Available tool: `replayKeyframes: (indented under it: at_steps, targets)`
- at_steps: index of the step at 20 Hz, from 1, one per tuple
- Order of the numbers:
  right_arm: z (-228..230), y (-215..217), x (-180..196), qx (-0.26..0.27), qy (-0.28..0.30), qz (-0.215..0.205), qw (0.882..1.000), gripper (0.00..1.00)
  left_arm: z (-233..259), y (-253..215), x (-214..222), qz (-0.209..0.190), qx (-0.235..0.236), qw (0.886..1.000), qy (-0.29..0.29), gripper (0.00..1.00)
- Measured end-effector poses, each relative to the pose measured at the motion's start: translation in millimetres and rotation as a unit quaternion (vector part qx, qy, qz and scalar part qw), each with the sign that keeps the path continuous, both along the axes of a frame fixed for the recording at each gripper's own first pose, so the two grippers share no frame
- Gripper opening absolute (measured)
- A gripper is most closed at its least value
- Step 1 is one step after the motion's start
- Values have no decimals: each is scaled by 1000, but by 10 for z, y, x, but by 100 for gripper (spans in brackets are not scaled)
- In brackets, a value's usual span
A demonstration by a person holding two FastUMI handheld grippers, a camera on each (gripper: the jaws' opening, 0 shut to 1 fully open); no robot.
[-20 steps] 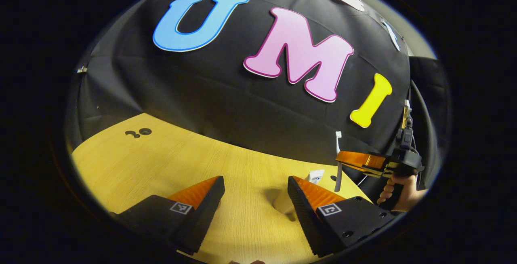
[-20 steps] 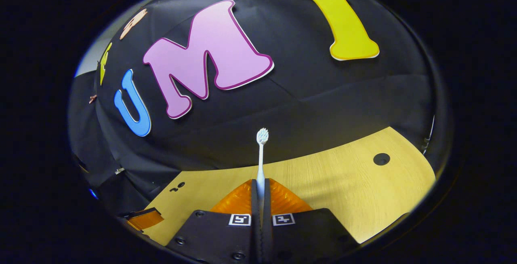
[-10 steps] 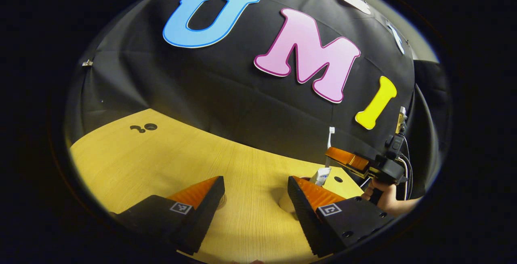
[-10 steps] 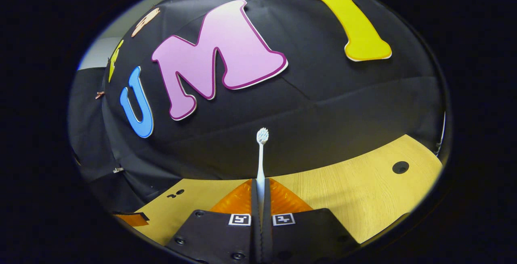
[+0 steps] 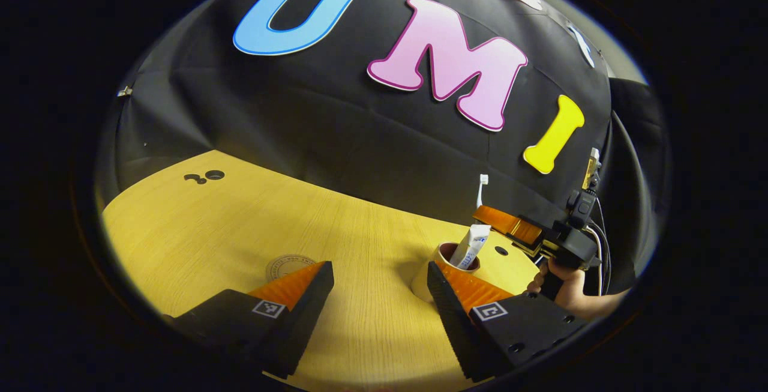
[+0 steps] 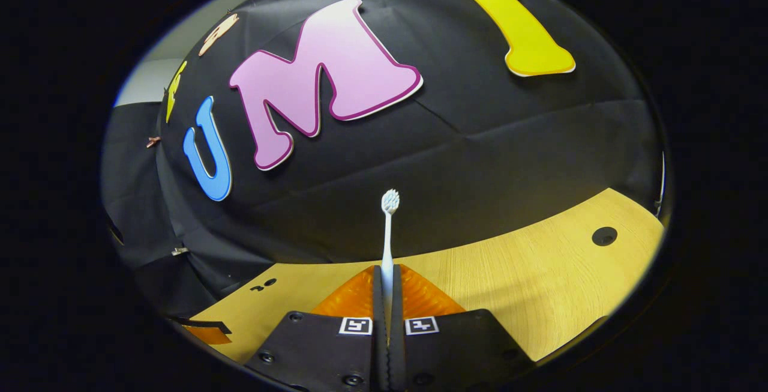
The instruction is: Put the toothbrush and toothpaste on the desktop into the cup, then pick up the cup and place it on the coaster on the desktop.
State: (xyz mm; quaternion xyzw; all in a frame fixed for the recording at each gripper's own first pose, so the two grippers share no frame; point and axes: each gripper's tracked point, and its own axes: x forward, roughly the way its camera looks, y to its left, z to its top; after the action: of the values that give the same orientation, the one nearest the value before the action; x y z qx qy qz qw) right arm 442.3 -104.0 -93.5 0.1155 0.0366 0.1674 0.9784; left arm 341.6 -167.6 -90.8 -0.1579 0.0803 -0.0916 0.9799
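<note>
The toothbrush (image 6: 389, 233) stands upright, bristles at the top, its handle pinched between the two fingers of the right gripper (image 6: 387, 296). In the left gripper view that same gripper hovers above and just behind the cup (image 5: 443, 266), carried by a hand (image 5: 567, 287) near the desktop's right edge. The toothpaste (image 5: 471, 247) already leans inside the cup, its flat end poking above the rim. The cup sits on the desktop (image 5: 240, 224) just ahead of the left gripper's right-hand finger; the left gripper (image 5: 378, 296) is spread wide and holds nothing. The round coaster (image 5: 288, 265) lies flat on the wood toward the front, just beyond that gripper's other finger, well apart from the cup.

The risk, as I see it, lies in the lowering: the brush's lower end could meet the rim or the leaning tube and tip the light cup. Released too high, the brush may bounce out.
</note>
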Motion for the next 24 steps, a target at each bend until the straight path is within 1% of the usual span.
replayKeyframes:
  at_steps: [1, 4, 6, 7, 9, 11, 12, 14, 17, 21, 24]
  targets:
    - [12, -8, -32, -3, -3, 3, 1000, 8, 8, -26, -3, -3, -2, 1000, -2, 97]
    - [13, -17, -119, -10, -15, 13, 1000, 11, 25, -92, 8, -6, -4, 1000, -7, 97]
    - [60, -13, -212, -11, -23, 21, 999, 11, 21, -131, 15, -8, -7, 1000, -9, 97]
    - [56, -18, -239, -14, -24, 21, 999, 13, 11, -156, 14, -9, -8, 1000, -9, 97]
    - [91, -60, -342, -12, -24, 19, 999, 13, -32, -177, 7, -11, -11, 1000, -5, 97]
    - [148, -167, -429, -11, -23, 4, 1000, 13, -18, -199, -38, -14, -17, 1000, -6, 97]
    - [154, -219, -494, -11, -14, -4, 1000, 17, -12, -197, -70, -12, -16, 1000, -6, 97]
    - [192, -250, -618, -10, 1, -7, 1000, 49, -21, -203, -136, -11, -11, 1000, -4, 97]
    - [229, -305, -722, -19, 24, -21, 999, 95, -58, -173, -259, -9, -3, 1000, 5, 97]
    - [131, -324, -802, -7, 109, -35, 993, 97, -80, -102, -447, 0, -6, 1000, 15, 97]
    - [51, -307, -847, 32, 186, -44, 981, 98, -144, 49, -617, 16, 3, 1000, 26, 97]
